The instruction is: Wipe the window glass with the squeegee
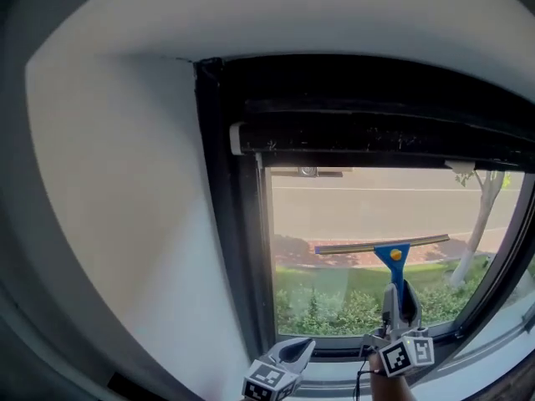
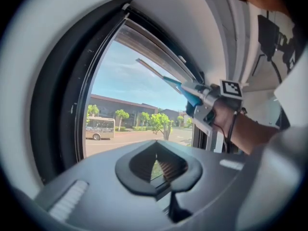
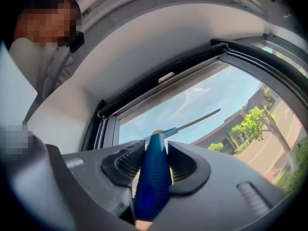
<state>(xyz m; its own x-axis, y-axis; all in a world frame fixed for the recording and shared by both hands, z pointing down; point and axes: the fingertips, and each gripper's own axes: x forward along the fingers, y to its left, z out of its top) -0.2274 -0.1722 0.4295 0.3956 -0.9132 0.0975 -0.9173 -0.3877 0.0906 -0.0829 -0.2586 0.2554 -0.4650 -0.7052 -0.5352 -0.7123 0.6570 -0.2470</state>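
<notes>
The squeegee (image 1: 393, 256) has a blue handle and a long thin blade. Its blade lies level against the window glass (image 1: 376, 207), about halfway up the visible pane. My right gripper (image 1: 399, 297) points up from below and is shut on the handle. In the right gripper view the blue handle (image 3: 153, 177) sits between the ribbed pads (image 3: 127, 163), with the blade (image 3: 198, 119) beyond. My left gripper (image 1: 288, 359) hangs low by the sill, left of the right one, jaws together and holding nothing. The left gripper view shows that gripper (image 2: 157, 142), the squeegee (image 2: 172, 83) and the right gripper (image 2: 204, 102) up to its right.
A black window frame (image 1: 230, 224) borders the glass on the left. A rolled blind housing (image 1: 368, 132) runs along the top. White wall (image 1: 117, 190) fills the left. The sill (image 1: 334, 359) lies under both grippers. Outside are a road, hedges and a thin tree (image 1: 478, 224).
</notes>
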